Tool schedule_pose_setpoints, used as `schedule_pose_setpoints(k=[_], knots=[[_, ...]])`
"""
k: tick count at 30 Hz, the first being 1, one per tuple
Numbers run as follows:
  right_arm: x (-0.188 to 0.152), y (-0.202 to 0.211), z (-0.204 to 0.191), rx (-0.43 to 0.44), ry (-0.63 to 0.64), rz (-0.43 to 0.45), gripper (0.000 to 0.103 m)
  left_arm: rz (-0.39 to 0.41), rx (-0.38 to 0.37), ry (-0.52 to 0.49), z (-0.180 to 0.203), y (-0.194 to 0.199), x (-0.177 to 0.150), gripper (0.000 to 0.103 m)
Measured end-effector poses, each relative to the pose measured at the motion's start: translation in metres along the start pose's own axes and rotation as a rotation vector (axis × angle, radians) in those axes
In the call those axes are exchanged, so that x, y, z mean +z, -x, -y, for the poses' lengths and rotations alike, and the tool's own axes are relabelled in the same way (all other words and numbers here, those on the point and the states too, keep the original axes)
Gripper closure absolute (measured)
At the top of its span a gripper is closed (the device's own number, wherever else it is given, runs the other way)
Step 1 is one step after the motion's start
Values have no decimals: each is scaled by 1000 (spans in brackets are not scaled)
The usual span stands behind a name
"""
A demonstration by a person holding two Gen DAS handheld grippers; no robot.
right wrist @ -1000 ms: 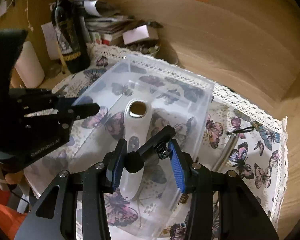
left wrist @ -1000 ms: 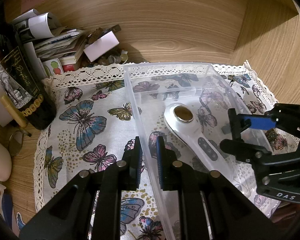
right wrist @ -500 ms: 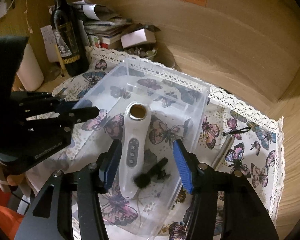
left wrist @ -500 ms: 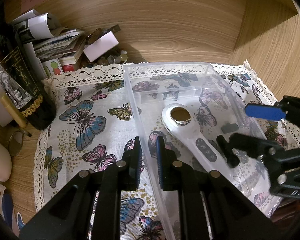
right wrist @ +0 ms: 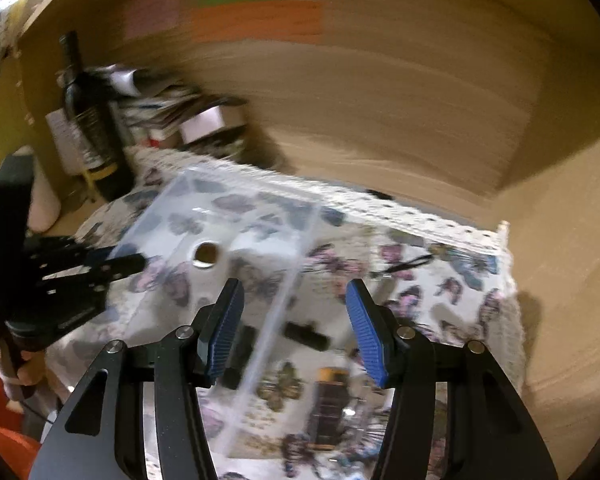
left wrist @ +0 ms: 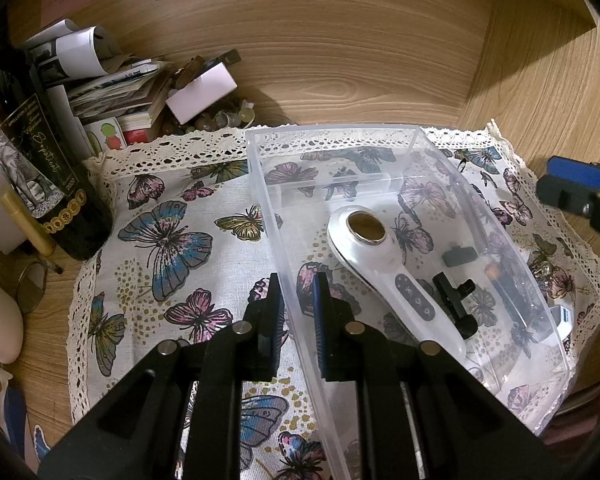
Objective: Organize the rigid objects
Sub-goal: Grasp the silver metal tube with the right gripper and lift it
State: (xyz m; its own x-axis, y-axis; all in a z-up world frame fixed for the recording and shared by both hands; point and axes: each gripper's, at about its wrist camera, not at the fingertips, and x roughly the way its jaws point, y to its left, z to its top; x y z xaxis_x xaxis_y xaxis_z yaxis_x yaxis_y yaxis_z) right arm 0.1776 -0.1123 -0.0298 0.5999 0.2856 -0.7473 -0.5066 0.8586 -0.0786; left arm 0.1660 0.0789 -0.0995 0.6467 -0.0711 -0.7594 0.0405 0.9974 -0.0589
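A clear plastic bin (left wrist: 332,130) stands on the butterfly cloth (left wrist: 168,240). My left gripper (left wrist: 298,284) is shut on the bin's near left wall. Inside lie a white handheld device (left wrist: 384,276) with a round metal head, a black T-shaped part (left wrist: 454,304) and a small black piece (left wrist: 458,256). My right gripper (right wrist: 294,288) is open and empty, raised over the bin's right wall (right wrist: 276,312). In the left wrist view only one blue pad of the right gripper (left wrist: 572,184) shows at the right edge. The right wrist view is blurred.
A black stick (right wrist: 304,334), a yellow-and-black object (right wrist: 328,396) and a black loop (right wrist: 404,266) lie on the cloth right of the bin. A wine bottle (left wrist: 32,160) and a paper pile (left wrist: 112,88) fill the back left corner. Wooden walls close the back and right.
My right gripper opened and let the black T-shaped part drop into the bin. It then rose and drew back to the right. The left gripper kept its hold on the bin wall.
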Motion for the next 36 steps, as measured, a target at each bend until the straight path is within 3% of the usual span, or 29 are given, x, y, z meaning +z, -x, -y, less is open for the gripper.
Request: schedule_pose_setpoints(k=[9, 21, 23, 25, 29, 32, 34, 36], knots=[[-9, -14, 42, -76, -74, -47, 52, 0, 0, 0, 0, 0, 0, 90], [-17, -87, 59, -18, -146, -222, 53, -2, -3, 2, 1, 1, -1, 90], [-18, -96, 59, -12, -144, -245, 57, -2, -4, 1, 1, 1, -1, 90], [-19, -105, 58, 1, -140, -273, 68, -2, -4, 3, 1, 1, -1, 90], [-22, -122, 55, 11, -132, -319, 76, -2, -4, 2, 1, 1, -1, 90], [-22, -122, 54, 3, -121, -305, 80, -2, -4, 3, 0, 1, -1, 90], [-22, -121, 54, -5, -128, -299, 89, -2, -4, 1, 0, 1, -1, 90], [-22, -117, 56, -2, -140, -286, 89, -3, -4, 1, 0, 1, 0, 90]])
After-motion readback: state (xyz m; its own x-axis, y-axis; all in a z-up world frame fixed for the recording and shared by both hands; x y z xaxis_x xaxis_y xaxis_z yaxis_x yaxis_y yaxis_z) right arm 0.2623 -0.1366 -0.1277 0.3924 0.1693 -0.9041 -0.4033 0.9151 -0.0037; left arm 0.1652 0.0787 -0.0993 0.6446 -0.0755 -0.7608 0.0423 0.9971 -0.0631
